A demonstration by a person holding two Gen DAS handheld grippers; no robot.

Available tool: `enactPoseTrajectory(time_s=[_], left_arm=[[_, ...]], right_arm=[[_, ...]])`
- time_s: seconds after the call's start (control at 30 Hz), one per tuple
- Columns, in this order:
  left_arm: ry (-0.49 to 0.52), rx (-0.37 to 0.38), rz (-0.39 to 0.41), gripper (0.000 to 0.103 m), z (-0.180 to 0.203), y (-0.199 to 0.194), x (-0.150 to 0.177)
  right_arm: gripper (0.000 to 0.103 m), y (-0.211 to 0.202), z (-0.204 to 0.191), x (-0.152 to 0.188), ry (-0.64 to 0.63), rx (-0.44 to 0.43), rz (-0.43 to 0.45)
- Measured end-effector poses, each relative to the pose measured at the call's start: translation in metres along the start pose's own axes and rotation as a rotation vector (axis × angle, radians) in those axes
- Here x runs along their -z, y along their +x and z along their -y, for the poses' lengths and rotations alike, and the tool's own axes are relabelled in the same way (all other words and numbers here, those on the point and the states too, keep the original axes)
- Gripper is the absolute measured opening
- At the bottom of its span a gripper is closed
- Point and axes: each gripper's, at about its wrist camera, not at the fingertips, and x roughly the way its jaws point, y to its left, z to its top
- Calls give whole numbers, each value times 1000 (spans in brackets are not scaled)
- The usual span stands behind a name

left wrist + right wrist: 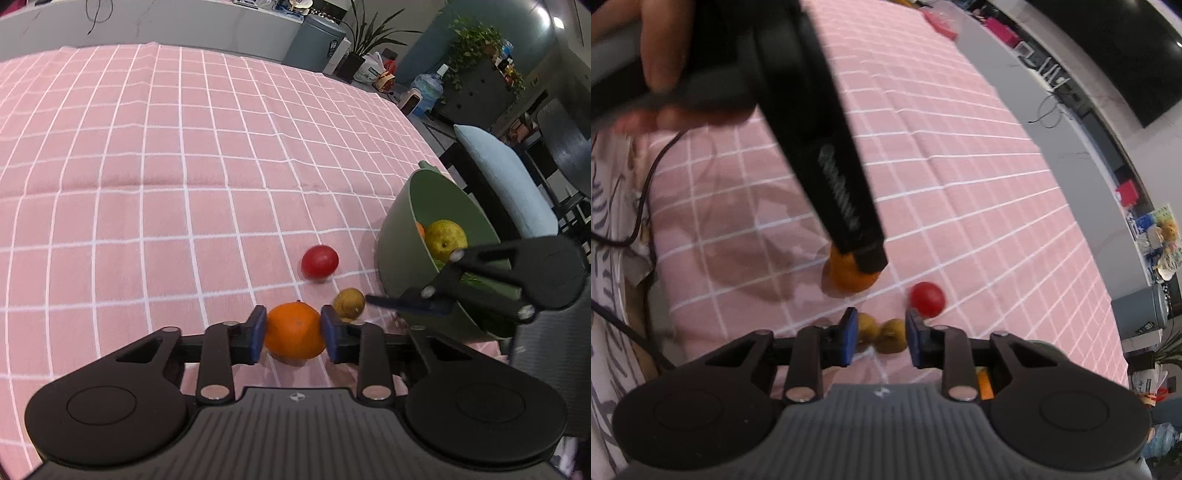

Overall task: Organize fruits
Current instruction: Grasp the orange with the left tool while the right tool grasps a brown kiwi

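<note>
Fruits first, in your left wrist view: the orange (294, 329) sits low centre, clamped between your left gripper (293, 332) fingers. Open pink worktop (147, 155) fills the upper left; its edge runs down the right. A tomato (320, 261) lies just above. The green bowl (397, 243) at right holds a pear (445, 238).

In your right wrist view, your right gripper (880, 338) fingers grip two small brownish fruits (893, 335), side by side at lower centre.

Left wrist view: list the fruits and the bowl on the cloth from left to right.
Orange → tomato → small yellow-brown fruit → green bowl with a pear inside.
</note>
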Motion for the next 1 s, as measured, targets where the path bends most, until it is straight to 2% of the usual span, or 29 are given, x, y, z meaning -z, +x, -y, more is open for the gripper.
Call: enactPoseTrajectory(time_s=[0.2, 0.37, 0.73, 1.0], left_arm=[[8, 15, -19, 34, -3, -3, 4], [54, -25, -66, 48, 4, 1, 9], [141, -54, -153, 54, 20, 13, 19], [142, -69, -128, 54, 21, 16, 20]], right_arm=[[18, 10, -11, -1, -15, 20, -37], [18, 14, -20, -1, -35, 42, -49], [19, 24, -32, 2, -114, 121, -63], [19, 27, -35, 4, -118, 149, -39]])
